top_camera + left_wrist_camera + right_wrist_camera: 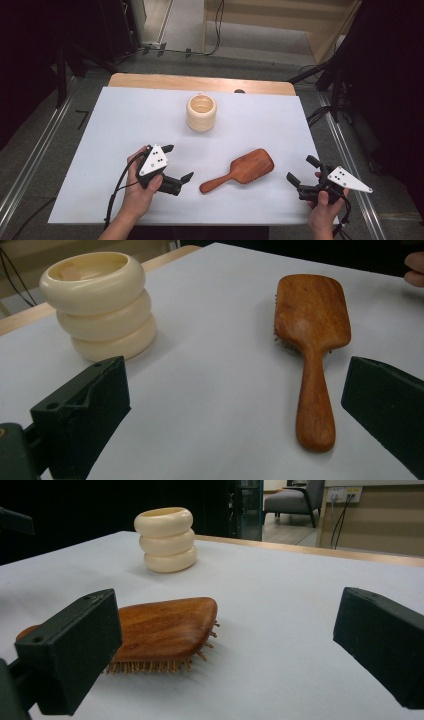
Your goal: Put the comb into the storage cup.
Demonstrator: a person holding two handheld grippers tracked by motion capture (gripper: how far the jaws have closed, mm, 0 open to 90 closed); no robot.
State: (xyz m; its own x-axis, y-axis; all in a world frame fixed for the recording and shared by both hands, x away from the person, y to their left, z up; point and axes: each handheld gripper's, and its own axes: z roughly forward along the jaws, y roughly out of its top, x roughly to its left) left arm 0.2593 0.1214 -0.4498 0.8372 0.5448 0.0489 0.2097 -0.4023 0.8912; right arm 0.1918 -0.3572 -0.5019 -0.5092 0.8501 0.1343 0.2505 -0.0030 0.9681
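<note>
Currently the wooden hairbrush lies bristles-down on the white table between both tools, its handle toward the left tool; left and right tool are spread, empty, flanking it for a grasp.

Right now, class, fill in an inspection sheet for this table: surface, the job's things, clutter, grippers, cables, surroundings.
Surface: white sheet over a wooden tabletop, flat and bare between the things.
Job's things: wooden hairbrush lying bristles down, handle toward the left gripper; cream ribbed cup upright farther back, apart from the brush.
Clutter: nothing seen.
Grippers: left gripper and right gripper each held in a hand, jaws open, either side of the brush, touching nothing.
Cables: a black cable trails from the left gripper; more run on the floor beyond the table.
Surroundings: grey floor, dark stands, a pale wooden wall panel at the back.
</note>
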